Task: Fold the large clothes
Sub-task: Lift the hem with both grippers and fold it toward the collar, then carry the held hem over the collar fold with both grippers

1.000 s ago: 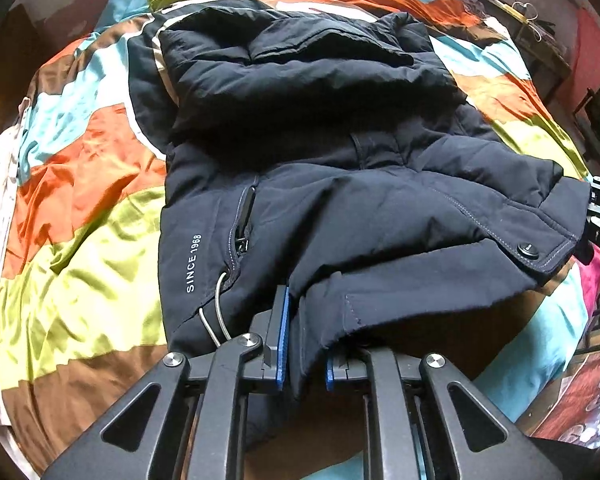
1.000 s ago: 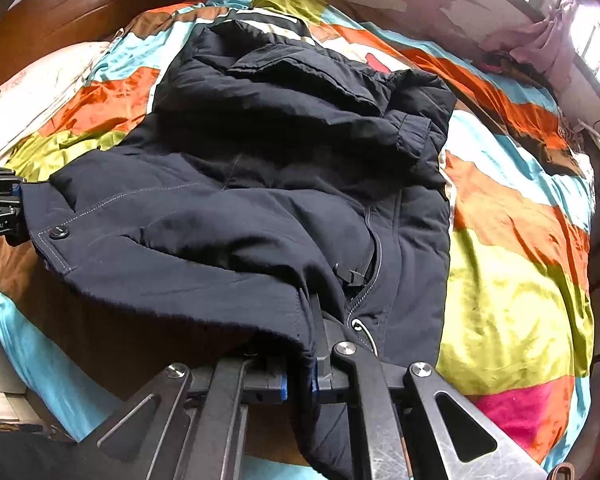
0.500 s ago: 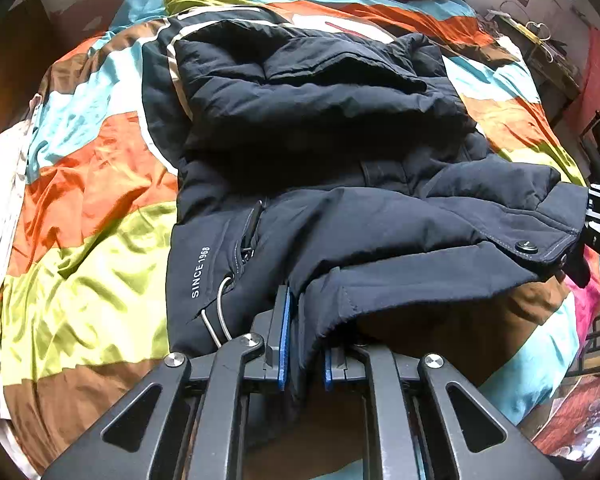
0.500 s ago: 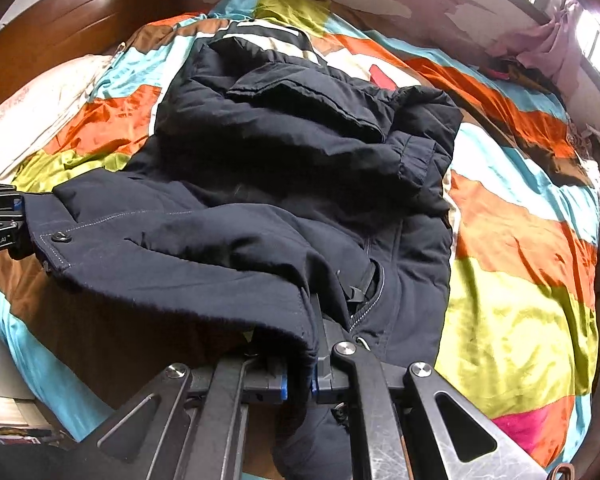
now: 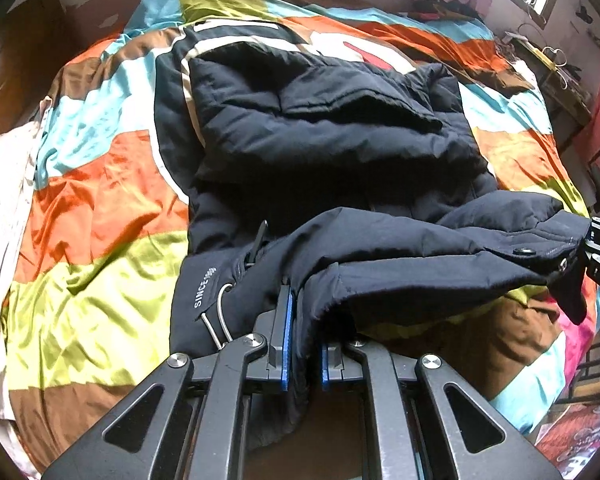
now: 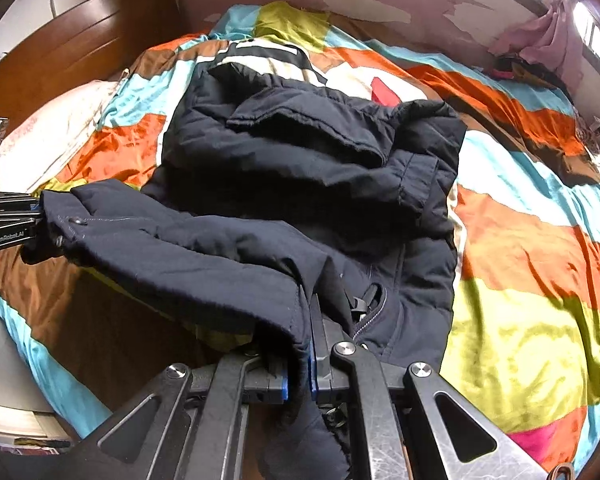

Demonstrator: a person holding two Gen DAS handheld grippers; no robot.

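A: We have the jacket on the bed, its near hem raised off the quilt. Our left gripper is clamped tight on the hem at one corner, and our right gripper is clamped tight on the other.

B: So we carry both corners together, level, toward the collar, and keep the hem taut between us so it doesn't sag.

A: Agreed. It's padded and puffy, a matte dark weave, so the fold will likely spring back; we should press it down.

B: The quilt is glossy satin in bright blocks. It may let the jacket slide, so we go gently.
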